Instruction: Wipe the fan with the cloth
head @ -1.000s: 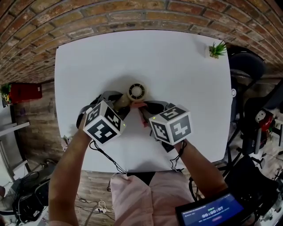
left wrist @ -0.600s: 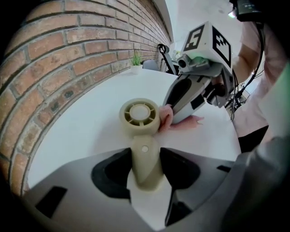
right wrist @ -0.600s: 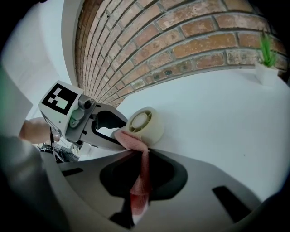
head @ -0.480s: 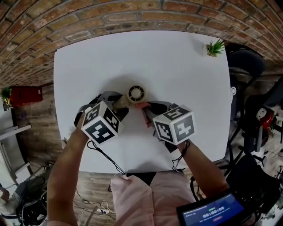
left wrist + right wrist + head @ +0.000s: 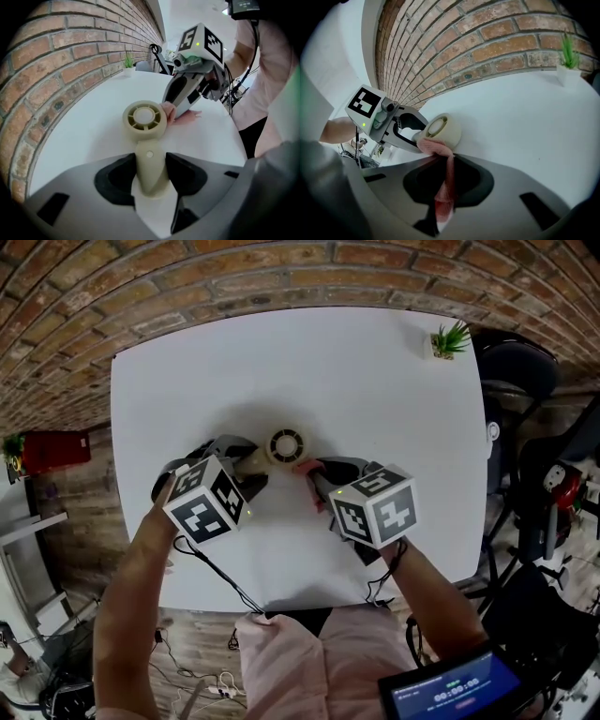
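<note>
Brickwork (image 5: 187, 277) borders your white desk (image 5: 375, 381). At left, your left claw (image 5: 150, 176) is clamped on the handle of the cream fan (image 5: 144, 118), whose round head sits mid-desk, grille up. At right, your right claw (image 5: 443, 185) pinches the pink cloth (image 5: 436, 145), which is pressed against the fan head's side.

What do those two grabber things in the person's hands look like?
Both the left gripper and the right gripper have grey curved bodies with black pads inside the jaws. Each carries a white cube printed with black square markers and a small green light. Black cables trail from them. The person wears a pale pink top.
</note>
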Demonstrator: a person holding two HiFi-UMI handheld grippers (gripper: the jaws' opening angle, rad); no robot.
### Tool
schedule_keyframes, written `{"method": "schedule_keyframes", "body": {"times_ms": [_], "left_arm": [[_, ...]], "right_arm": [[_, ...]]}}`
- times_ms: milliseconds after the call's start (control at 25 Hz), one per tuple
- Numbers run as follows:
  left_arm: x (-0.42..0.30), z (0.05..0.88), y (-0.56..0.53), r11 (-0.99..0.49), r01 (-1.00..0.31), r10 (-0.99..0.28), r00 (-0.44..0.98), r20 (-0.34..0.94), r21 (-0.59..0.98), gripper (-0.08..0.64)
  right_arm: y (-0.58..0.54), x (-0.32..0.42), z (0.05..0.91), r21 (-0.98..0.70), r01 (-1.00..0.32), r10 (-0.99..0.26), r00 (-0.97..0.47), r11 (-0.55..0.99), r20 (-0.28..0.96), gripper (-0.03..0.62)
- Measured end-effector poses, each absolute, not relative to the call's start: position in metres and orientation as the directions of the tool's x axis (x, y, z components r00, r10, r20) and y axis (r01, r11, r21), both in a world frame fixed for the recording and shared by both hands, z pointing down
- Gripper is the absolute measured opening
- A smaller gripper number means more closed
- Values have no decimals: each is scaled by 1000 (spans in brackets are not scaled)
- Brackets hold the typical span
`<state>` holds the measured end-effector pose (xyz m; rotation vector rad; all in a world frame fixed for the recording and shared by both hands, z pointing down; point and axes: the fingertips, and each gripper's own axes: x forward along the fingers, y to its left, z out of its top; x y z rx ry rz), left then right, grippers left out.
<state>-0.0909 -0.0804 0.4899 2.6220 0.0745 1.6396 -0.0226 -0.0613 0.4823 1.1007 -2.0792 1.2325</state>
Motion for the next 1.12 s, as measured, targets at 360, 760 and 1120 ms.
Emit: {"method": "schedule_keyframes", "body": {"times_ms": [360,760,1120], "left_arm": [[-88,489,-77,-993,110,88,429,899,45,209],[-85,489,-73,-977,213,108,391,914,24,206],[-82,489,-70,-953,302,140,358,923,27,206]], "right_arm": [[-61,-11,484,-478,-831,-374,-555,284,743,34],[-54,-2,484,-479,-827,-366,-561,295,742,34],[-55,7,484,-481,-824,-364,-564,300,741,34]]}}
